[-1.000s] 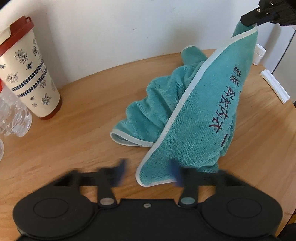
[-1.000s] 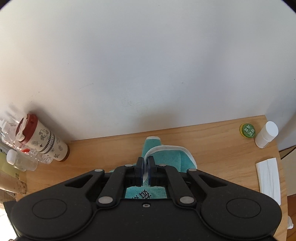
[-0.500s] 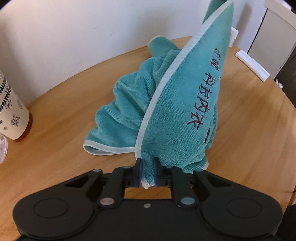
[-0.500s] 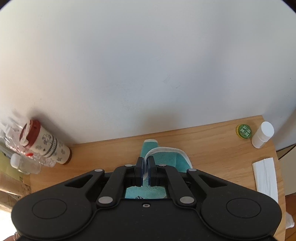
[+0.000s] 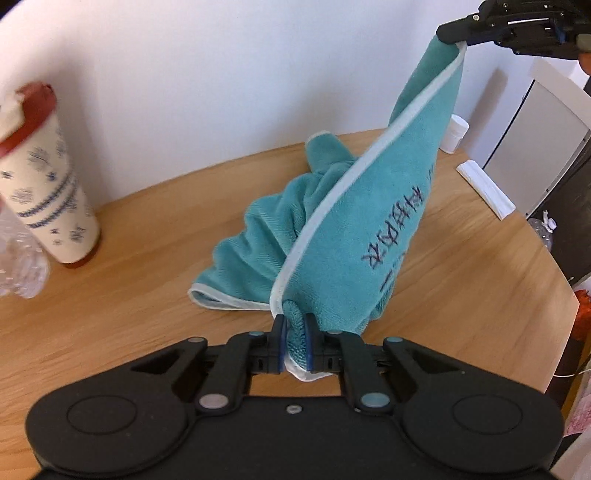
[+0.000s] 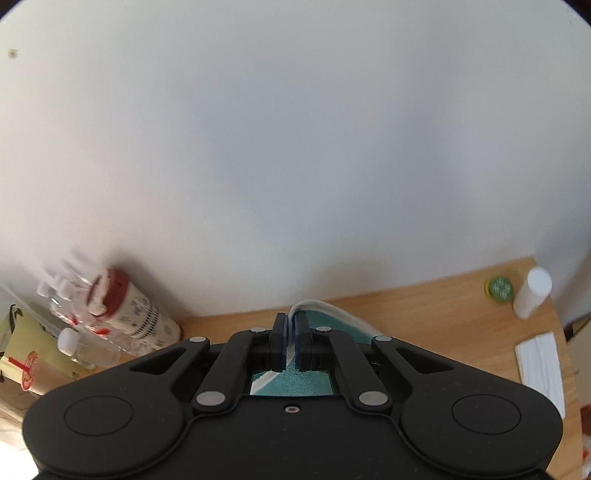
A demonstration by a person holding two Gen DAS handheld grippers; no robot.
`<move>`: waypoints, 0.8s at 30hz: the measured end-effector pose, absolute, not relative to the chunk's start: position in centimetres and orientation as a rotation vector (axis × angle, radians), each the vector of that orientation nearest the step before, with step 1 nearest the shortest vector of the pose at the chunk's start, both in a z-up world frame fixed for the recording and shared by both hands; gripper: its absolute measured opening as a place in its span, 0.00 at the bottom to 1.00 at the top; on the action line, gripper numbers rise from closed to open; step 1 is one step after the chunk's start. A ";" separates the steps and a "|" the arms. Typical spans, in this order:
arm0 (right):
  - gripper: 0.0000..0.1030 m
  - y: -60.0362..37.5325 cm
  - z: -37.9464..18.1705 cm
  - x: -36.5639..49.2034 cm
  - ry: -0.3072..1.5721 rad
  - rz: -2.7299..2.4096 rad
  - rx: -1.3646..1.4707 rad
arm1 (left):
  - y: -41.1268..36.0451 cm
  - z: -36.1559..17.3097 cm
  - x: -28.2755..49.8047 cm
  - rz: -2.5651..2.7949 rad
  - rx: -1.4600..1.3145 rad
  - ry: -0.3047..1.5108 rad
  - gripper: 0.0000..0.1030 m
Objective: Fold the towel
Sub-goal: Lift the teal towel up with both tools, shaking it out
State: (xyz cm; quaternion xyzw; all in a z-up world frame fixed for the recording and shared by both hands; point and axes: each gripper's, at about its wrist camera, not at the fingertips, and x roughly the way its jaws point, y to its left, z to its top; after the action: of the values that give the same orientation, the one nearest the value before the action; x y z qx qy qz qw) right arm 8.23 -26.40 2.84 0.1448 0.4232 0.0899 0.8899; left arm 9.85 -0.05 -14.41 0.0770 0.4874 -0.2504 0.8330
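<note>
Clamping one teal towel point(image 5: 388, 221) corner in my left gripper point(image 5: 294, 325) low over the table point(image 5: 147, 258), my right gripper point(image 5: 452, 35) pinches another corner high (edge stretched between); patterned cup point(image 5: 48, 192) left, white bottle point(image 5: 455, 133) and folded tissue point(image 5: 485, 188) behind

The cup point(image 5: 48, 177) at the left edge of the left wrist view is smeared, its pattern unreadable and its lid cut by the frame. Beside it a clear bottle point(image 5: 18, 266) is only a blur, half out of view. The towel point(image 5: 354, 229) hides the lower part of the white bottle point(image 5: 455, 133) behind it, and its lettering is too skewed to read. In the right wrist view the gripper body covers nearly all the towel (only slivers show), and the bottles point(image 6: 77, 317) by the cup are streaked.
</note>
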 end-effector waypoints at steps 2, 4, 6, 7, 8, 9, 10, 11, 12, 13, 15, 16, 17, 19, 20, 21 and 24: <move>0.03 -26.6 3.7 7.7 0.854 0.205 0.306 | -0.1 -13.0 9.3 -0.507 0.168 1.012 0.09; 0.03 -27.1 4.8 7.1 0.829 0.222 0.321 | 0.0 -11.6 9.4 -0.462 0.141 1.021 0.09; 0.03 -27.6 5.9 6.5 0.795 0.241 0.323 | -0.1 -10.2 9.1 -0.441 0.122 1.007 0.09; 0.03 -27.7 6.6 6.0 0.769 0.252 0.317 | -0.2 -9.4 8.8 -0.439 0.121 0.993 0.09; 0.03 -27.9 7.0 5.7 0.755 0.257 0.314 | -0.2 -8.5 8.5 -0.437 0.120 0.979 0.09; 0.03 -28.1 7.7 5.3 0.738 0.261 0.311 | -0.3 -8.0 8.3 -0.435 0.120 0.974 0.09; 0.03 -28.3 8.4 4.9 0.722 0.268 0.311 | -0.5 -7.5 8.2 -0.432 0.118 0.976 0.09; 0.03 -28.4 8.8 4.7 0.713 0.275 0.311 | -0.9 -6.9 8.0 -0.427 0.117 0.980 0.09; 0.03 -28.6 9.6 4.3 0.694 0.285 0.303 | -1.2 -6.1 7.7 -0.424 0.113 0.978 0.09; 0.03 -28.9 10.3 3.9 0.677 0.287 0.299 | -1.6 -5.2 7.4 -0.434 0.104 0.971 0.09; 0.03 -29.4 11.8 3.0 0.637 0.284 0.296 | -2.5 -3.4 6.7 -0.454 0.101 0.951 0.09; 0.03 -29.8 12.7 2.4 0.605 0.282 0.303 | -3.1 -2.5 6.3 -0.463 0.110 0.931 0.09; 0.02 -30.2 13.5 1.9 0.578 0.283 0.305 | -3.9 -1.3 5.8 -0.490 0.119 0.903 0.09; 0.02 -30.7 15.1 1.0 0.529 0.281 0.295 | -4.7 0.3 5.3 -0.522 0.121 0.876 0.09; 0.02 -30.9 15.7 0.7 0.514 0.273 0.287 | -5.4 1.1 5.1 -0.538 0.121 0.870 0.09; 0.02 -31.1 16.5 0.3 0.491 0.268 0.280 | -5.8 1.5 4.9 -0.546 0.117 0.872 0.09; 0.03 -31.4 18.5 -0.6 0.434 0.270 0.279 | -7.0 3.4 4.0 -0.606 0.073 0.856 0.09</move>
State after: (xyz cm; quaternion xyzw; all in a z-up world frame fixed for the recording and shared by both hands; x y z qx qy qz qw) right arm -0.62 -31.44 18.52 0.1377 0.2138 0.1331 0.9579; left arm 3.95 -6.99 3.35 0.0348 0.4084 -0.2894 0.8650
